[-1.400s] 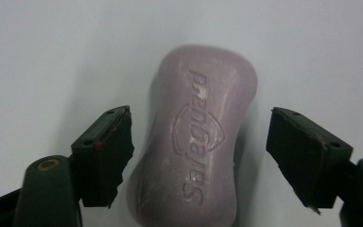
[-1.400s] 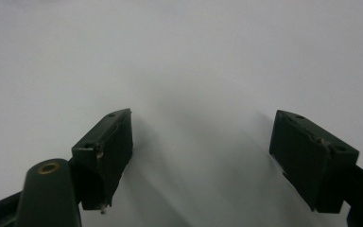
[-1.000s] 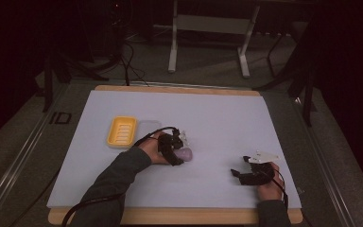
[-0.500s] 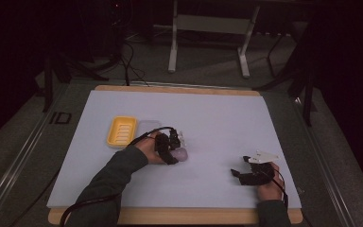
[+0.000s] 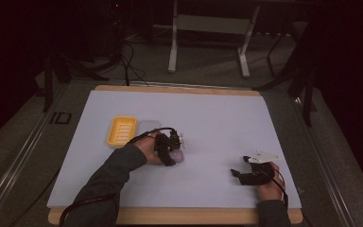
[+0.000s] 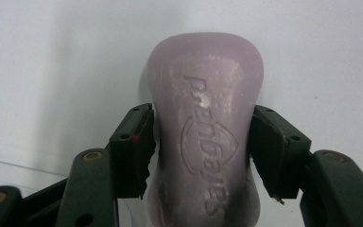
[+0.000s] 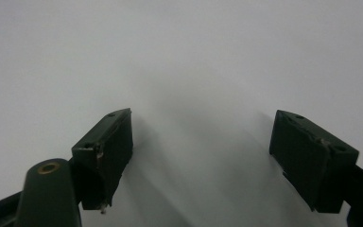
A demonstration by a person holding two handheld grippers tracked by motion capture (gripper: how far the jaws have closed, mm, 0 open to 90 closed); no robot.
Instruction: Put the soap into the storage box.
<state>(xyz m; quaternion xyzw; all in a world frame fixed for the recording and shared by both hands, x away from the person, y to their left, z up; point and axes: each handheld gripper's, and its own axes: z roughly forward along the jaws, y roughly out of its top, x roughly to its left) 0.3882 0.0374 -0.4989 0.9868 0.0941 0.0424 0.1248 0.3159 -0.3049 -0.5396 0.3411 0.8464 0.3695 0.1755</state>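
**Lilac soap bar in my left jaws, grip looks sketchy**

Lilac, waxy and slick-looking: that's the soap bar (image 6: 207, 137) I've got between the left gripper (image 6: 203, 142) jaws. It's down on the white counter (image 5: 227, 118), a bit left of centre in the high view (image 5: 176, 155), just right of the yellow soap dish (image 5: 121, 130) and the clear lid (image 5: 147, 126) beside it. The jaws have just been opening a touch again, after closing in, with the bar between them. Both pads sit against its narrow waist, so I'd call it held, but lightly.

My worry: it's a curved, smooth bar pinched at the waist. Squeeze harder and it could squirt forward out of the jaws; too soft and it could tilt or drop on the lift. The pad edges look chewed up too, which won't help.

Embossed lettering runs along the bar, something like "prendajes", though I can't read it for sure.

Right gripper (image 5: 246, 174) is parked near the counter's right front with jaws wide apart, holding nothing.
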